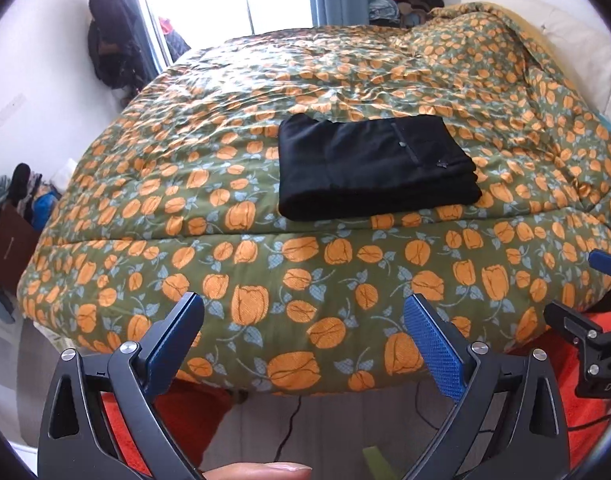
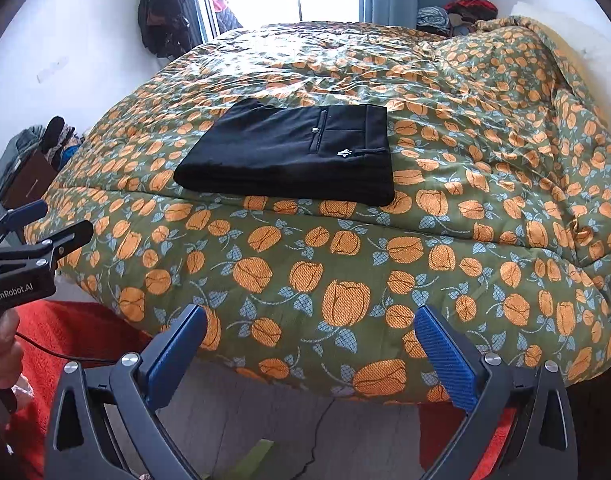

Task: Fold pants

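At the near edge of the bed, both grippers hang off the mattress with nothing between their fingers: the left gripper stands spread wide, and the right gripper is spread just as wide, its blue pads bare. Each one shows at the side of the other's view, so they are held side by side, apart from the cloth. Beyond them lies the quilt, green with orange flowers, and on it, toward the far side from the fingers, the pants rest as a flat black rectangle, the pocket and button facing up. The layers look stacked evenly, with the near fold straight and no leg hanging out. I judge that the folding is complete or almost so, and the step in hand is only to draw back cleanly. To do this well, keep both tools open and away from the quilt, so that no finger catches the soft cover and pulls the stack crooked. If a last tidy is wanted, press lightly on the top, not at the edges.
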The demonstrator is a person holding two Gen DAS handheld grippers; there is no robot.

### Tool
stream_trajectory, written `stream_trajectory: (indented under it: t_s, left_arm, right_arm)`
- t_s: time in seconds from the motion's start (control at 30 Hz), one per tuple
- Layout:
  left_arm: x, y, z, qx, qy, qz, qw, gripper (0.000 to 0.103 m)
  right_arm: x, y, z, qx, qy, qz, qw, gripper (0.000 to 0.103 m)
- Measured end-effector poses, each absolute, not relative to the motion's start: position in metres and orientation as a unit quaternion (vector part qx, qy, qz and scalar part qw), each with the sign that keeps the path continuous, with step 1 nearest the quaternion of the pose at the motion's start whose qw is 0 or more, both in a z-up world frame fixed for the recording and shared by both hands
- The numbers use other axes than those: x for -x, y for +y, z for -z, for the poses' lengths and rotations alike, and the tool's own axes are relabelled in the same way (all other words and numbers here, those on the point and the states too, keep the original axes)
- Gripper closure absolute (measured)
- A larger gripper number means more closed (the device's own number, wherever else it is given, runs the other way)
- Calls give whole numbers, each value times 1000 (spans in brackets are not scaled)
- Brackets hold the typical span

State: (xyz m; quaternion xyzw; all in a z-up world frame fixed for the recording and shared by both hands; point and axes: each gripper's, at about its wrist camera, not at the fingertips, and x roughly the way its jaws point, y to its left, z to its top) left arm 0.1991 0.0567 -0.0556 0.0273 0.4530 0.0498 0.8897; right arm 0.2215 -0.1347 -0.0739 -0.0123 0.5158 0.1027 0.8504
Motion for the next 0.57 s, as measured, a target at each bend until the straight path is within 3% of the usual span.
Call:
stream_trajectory:
  t_s: [0.57]
  left_arm:
    - [-186,48,47,-29,444,-48,895,2]
  right_arm:
    - [-215,-137,47,22,482,-91,871,1]
